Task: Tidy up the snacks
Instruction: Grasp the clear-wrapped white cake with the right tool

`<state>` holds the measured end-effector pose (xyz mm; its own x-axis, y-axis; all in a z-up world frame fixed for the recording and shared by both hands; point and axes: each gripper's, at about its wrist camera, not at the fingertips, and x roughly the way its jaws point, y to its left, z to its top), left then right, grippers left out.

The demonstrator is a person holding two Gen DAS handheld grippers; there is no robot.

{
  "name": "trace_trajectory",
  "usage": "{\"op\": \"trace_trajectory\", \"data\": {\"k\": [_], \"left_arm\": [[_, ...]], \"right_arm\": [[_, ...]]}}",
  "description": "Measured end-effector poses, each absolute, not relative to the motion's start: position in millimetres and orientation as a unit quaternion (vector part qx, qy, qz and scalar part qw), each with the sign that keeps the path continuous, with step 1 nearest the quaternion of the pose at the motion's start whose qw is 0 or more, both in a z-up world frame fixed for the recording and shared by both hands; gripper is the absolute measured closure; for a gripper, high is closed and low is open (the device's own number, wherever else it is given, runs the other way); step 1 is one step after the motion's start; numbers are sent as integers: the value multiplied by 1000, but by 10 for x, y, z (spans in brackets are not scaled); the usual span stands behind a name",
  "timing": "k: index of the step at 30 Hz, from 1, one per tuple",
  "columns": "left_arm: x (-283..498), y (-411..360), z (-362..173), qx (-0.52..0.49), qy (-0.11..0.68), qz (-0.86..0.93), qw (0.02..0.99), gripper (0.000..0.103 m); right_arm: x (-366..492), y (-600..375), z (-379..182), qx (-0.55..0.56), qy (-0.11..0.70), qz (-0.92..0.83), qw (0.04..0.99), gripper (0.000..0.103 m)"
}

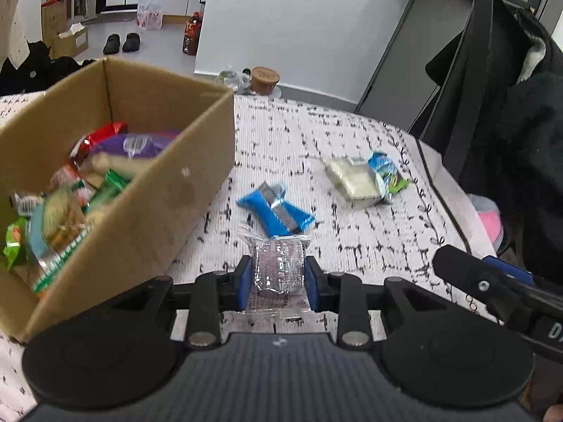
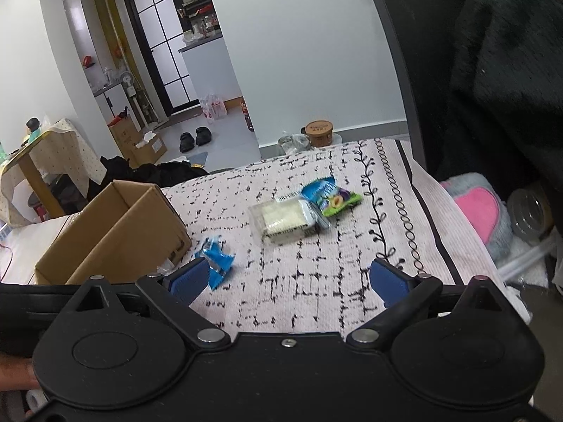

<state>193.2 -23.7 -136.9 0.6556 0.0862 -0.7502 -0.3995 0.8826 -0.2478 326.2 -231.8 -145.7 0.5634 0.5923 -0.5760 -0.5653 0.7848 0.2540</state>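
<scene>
1. Your left hand-held gripper (image 1: 279,274) is clamped on a clear-wrapped snack (image 1: 279,269) with a purplish, grid-patterned filling; the blue pads (image 1: 245,281) press its two sides, and the wrapper's sealed ends stick out near and far of them.
2. Your right hand-held gripper (image 2: 286,276) has its blue pads (image 2: 388,279) set wide apart, with only the patterned cloth between them.
3. The cardboard box (image 1: 183,183) stands open at the left of the desk (image 1: 352,133), which is covered by a pale cloth with black dash marks. Inside lie many wrapped snacks, among them a red pack (image 1: 102,135), a purple pack (image 1: 137,144) and green packs (image 1: 112,184).
4. A blue wrapped bar (image 1: 276,209) lies on the cloth just beyond the held snack and right of the box, apart from its wall. In the right wrist view it sits beside the left pad of the right hand-held gripper.
5. Farther right lies a clear tray of pale squares (image 2: 281,219), with a blue-and-green packet (image 2: 330,197) touching its far right edge.
6. Beyond the desk's far edge stand a brown lidded cup (image 2: 318,133) and a clear jar (image 2: 292,144).
</scene>
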Motion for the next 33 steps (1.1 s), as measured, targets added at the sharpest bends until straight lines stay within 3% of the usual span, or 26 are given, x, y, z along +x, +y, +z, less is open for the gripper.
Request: {"op": "trace_trajectory", "data": {"k": [17,33], "left_arm": [[1987,-41,-922,-204,344,111,910,73],[2104,147,-840,-204,343,113,910,73]], "right_arm": [[3420,-2079,-1409,12,321,322,891,5],[3725,-1686,-1593,-5,323,341,883,20]]}}
